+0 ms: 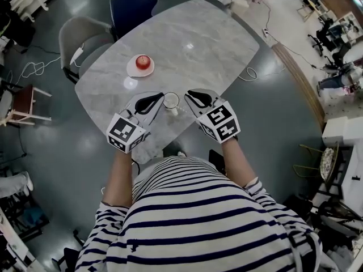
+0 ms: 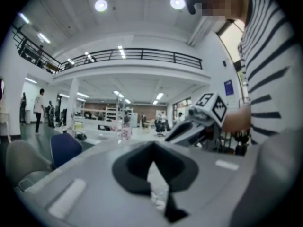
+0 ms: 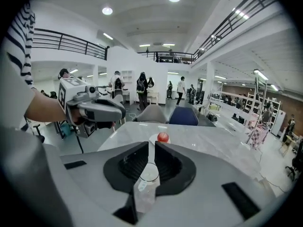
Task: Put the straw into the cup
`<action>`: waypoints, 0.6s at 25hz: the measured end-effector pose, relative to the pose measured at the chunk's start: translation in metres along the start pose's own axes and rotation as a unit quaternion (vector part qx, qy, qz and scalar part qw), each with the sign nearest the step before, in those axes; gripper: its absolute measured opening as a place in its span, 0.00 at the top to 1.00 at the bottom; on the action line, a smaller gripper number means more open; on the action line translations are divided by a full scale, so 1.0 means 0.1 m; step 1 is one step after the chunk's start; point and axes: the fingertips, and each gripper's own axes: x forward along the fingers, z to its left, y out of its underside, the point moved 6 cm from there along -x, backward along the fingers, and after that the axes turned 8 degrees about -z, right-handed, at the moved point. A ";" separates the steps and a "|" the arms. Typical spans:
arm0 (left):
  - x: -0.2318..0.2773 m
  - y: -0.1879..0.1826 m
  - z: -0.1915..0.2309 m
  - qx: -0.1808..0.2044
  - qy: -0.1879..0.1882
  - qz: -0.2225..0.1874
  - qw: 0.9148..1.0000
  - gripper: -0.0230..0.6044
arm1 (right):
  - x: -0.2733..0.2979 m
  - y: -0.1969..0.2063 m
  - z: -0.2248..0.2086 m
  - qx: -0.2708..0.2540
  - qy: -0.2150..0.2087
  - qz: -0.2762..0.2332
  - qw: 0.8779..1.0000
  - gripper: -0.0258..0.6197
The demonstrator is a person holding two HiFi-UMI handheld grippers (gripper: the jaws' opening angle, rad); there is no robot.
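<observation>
With the cup (image 1: 171, 101) at the tabletop's (image 1: 193, 44) near edge between the closed left tool (image 2: 152, 146) and the right tool (image 3: 152, 148), narrowly gapped around a pale strip (image 3: 151, 156), perhaps the straw, it should enter upright, centred over the rim.

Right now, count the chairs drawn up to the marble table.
2: a grey chair at the table's far left corner, a dark blue chair beside it. The near edge is partly hidden.
</observation>
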 end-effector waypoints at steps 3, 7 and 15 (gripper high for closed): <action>-0.08 -0.02 -0.05 0.005 -0.004 0.002 1.000 0.95 | -0.17 -0.06 0.02 -0.011 0.008 -0.016 1.000 0.91; -0.21 0.00 -0.13 -0.004 -0.013 0.002 1.000 0.95 | -0.36 -0.06 0.08 -0.008 0.006 -0.033 0.999 0.93; -0.41 0.12 -0.50 -0.021 -0.019 0.013 1.000 0.95 | -0.66 -0.01 0.25 0.003 -0.027 -0.073 0.997 0.95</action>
